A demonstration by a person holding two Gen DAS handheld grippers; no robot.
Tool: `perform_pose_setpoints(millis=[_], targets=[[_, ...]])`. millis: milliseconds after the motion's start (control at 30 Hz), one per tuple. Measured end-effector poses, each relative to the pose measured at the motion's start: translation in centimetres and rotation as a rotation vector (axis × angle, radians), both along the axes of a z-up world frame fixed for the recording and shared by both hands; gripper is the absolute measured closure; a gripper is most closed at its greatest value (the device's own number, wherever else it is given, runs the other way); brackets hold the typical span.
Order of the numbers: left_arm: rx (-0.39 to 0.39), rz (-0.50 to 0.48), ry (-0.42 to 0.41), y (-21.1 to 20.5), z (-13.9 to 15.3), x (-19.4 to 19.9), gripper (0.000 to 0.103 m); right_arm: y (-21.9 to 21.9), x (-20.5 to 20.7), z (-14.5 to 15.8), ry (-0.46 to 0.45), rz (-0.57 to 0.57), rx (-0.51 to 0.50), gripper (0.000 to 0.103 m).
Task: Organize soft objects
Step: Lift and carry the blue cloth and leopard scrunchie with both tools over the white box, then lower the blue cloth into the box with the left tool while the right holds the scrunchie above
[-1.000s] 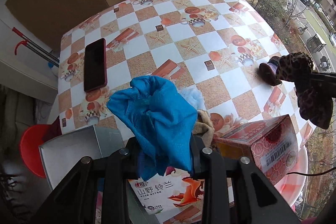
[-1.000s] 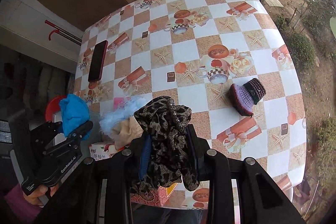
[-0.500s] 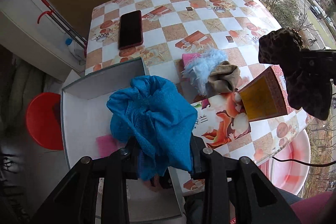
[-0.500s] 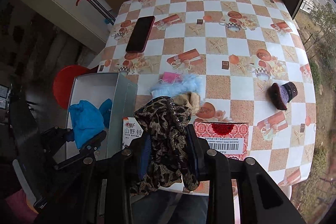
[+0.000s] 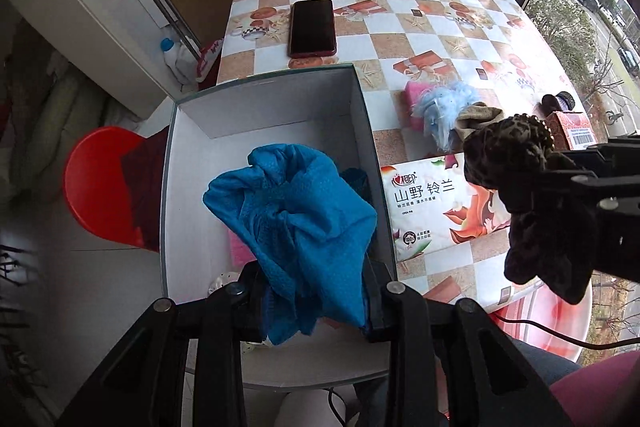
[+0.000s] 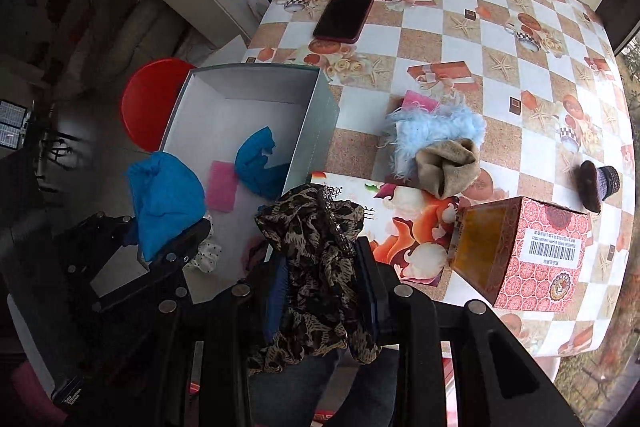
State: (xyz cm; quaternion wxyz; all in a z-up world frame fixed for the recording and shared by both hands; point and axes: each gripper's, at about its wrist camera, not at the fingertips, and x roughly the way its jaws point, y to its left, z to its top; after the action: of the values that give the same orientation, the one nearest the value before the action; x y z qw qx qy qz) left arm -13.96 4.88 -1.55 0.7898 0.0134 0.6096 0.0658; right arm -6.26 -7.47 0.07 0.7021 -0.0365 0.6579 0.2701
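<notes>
Holding your left hand-held gripper (image 5: 316,301) clamped on the crumpled blue cloth (image 5: 298,223) above the open white-lined box (image 5: 264,107), you are placed to drop it in, while your right hand-held gripper (image 6: 322,297) grips the leopard-print fabric (image 6: 316,267) near the worktop (image 6: 452,39) edge, waiting.

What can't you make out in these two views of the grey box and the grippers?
- Left wrist view: the grey box's floor near the left gripper, covered by the bunched blue cloth.
- Right wrist view: the right gripper's inner faces, wrapped in the leopard-print fabric.
- Right wrist view: the small white spotted item, partly behind the left gripper.
</notes>
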Motion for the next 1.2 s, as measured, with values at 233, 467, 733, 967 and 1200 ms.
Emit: perform_pose_setpoints(millis=[233,467,733,967,1200], targets=[[-0.014,0.013,-0.005,1.0,0.1,-0.8,0.068,2.2,-0.9,-0.1,0.002,0.056,-0.016,0.070],[-0.027,0.026,-0.007,1.6,-0.1,-1.0,0.068,3.3,-1.2,-0.2,0.003,0.081,-0.031,0.070],[-0.037,0.046,-0.009,2.2,-0.2,-1.4,0.068,4.2,-1.5,-0.3,0.002,0.105,-0.045,0.070],[-0.040,0.052,-0.011,2.5,-0.2,-1.6,0.068,4.6,-1.6,-0.4,0.001,0.116,-0.051,0.070],[-0.046,0.065,-0.010,2.9,-0.3,-1.9,0.068,5.1,-1.8,-0.3,-0.001,0.129,-0.055,0.070]])
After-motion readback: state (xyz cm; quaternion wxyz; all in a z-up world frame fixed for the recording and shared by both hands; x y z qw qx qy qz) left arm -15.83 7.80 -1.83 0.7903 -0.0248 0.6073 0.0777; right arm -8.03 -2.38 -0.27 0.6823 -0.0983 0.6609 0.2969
